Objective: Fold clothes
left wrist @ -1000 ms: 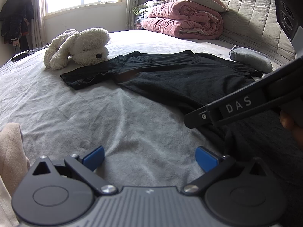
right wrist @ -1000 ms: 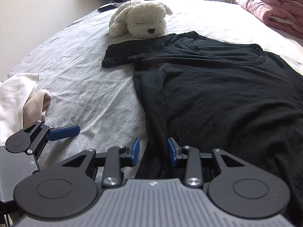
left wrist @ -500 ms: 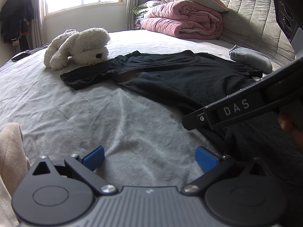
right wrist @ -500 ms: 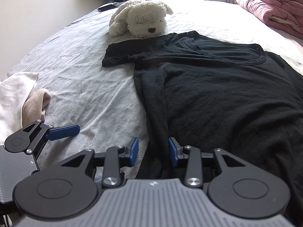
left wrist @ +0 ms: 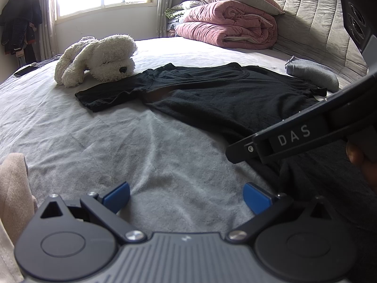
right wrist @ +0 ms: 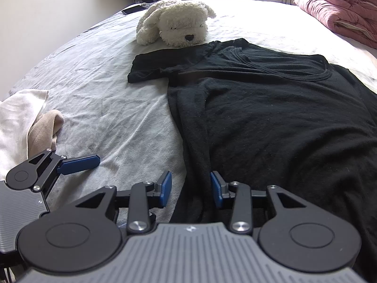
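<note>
Black shirt (right wrist: 271,108) flat, grey bedsheet (right wrist: 113,122)

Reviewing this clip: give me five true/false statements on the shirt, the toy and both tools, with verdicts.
1. The black T-shirt lies spread flat on the bed sheet. True.
2. The left tool grips a sleeve. False: its pads stand wide apart over bare sheet.
3. The plush dog lies by the shirt's left sleeve. True.
4. The right tool is shut tight on the plush dog. False: its pads stand apart at the shirt's near edge, with fabric between them.
5. The pink quilt covers the shirt. False: it is folded by the headboard.
</note>
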Demonstrator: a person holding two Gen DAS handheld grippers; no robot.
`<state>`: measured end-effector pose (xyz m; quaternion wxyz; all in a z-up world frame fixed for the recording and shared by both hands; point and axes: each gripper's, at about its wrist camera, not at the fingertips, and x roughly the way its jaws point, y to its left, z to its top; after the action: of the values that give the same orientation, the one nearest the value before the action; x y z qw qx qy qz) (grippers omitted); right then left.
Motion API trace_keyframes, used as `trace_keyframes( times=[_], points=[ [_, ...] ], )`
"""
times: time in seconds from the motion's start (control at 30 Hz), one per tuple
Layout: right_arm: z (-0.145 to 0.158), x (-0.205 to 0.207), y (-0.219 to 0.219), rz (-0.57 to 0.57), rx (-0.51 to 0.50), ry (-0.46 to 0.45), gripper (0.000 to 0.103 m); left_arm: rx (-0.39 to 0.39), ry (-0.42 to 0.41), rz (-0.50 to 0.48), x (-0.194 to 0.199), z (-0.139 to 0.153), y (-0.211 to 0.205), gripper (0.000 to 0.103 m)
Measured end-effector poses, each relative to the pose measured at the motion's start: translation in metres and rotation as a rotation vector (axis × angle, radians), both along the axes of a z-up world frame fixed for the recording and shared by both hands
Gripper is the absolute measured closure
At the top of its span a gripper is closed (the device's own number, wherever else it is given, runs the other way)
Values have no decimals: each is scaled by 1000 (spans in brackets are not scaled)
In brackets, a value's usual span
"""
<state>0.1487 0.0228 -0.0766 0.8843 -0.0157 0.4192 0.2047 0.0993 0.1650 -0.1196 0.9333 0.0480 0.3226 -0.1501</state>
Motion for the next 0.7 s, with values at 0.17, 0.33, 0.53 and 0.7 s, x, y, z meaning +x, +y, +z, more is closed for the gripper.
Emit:
trace_keyframes(
  times=[0.17,0.33,0.53,0.7],
  points=[
    [0,0,-1,-1,3,1,62,0,0,0,0,0,0,0],
    [0,0,0,-1,4,1,62,0,0,0,0,0,0,0],
    [3,-2,-1,-4,8,-5,62,0,0,0,0,0,0,0],
    [9,-3,-4,-15,20,-16,62,0,0,0,0,0,0,0]
  ],
)
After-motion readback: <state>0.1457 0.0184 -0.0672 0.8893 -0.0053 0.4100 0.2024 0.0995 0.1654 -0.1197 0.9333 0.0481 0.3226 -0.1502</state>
